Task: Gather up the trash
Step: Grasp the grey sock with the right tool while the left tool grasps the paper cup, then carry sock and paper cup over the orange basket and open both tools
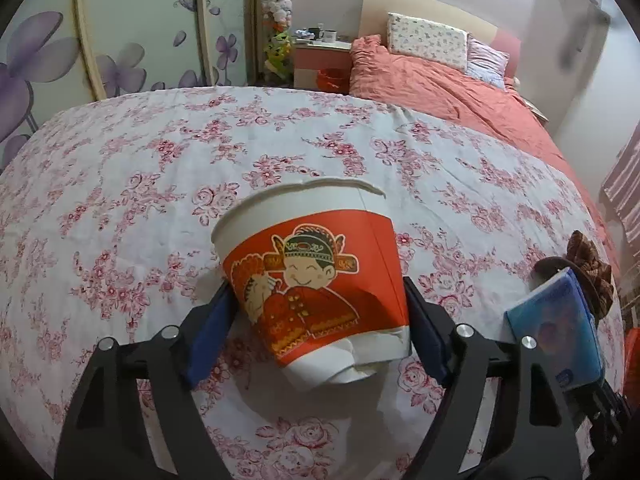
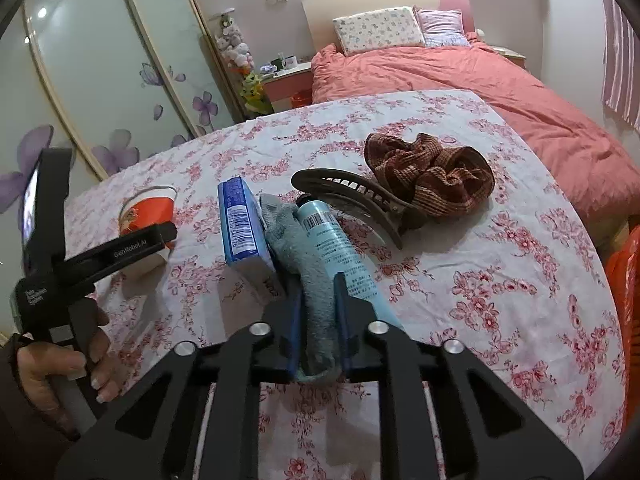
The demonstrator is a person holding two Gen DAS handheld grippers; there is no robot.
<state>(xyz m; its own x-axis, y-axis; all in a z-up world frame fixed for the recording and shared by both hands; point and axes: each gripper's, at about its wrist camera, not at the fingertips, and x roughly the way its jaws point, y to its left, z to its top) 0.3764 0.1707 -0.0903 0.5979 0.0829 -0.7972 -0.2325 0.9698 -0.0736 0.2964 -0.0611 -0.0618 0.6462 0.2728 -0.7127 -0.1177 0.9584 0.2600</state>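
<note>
Bedroom: floral tablecloth (image 1: 160,168), pink-quilted bed (image 1: 440,80), flower-painted wardrobe doors (image 1: 132,20) behind.

In the right wrist view, the left gripper's arm hides the paper cup's (image 2: 149,210) lower half at left. The orange bag (image 2: 628,280) is cut off by the right edge. Items on the nightstand (image 1: 320,46), upper centre, are too small to tell.

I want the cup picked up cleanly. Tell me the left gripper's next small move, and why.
Probably close the left gripper until its fingers pinch the red-and-white paper cup. The crumpled cup already sits between the blue pads on the floral cloth, yet a slight gap seems to remain.
</note>
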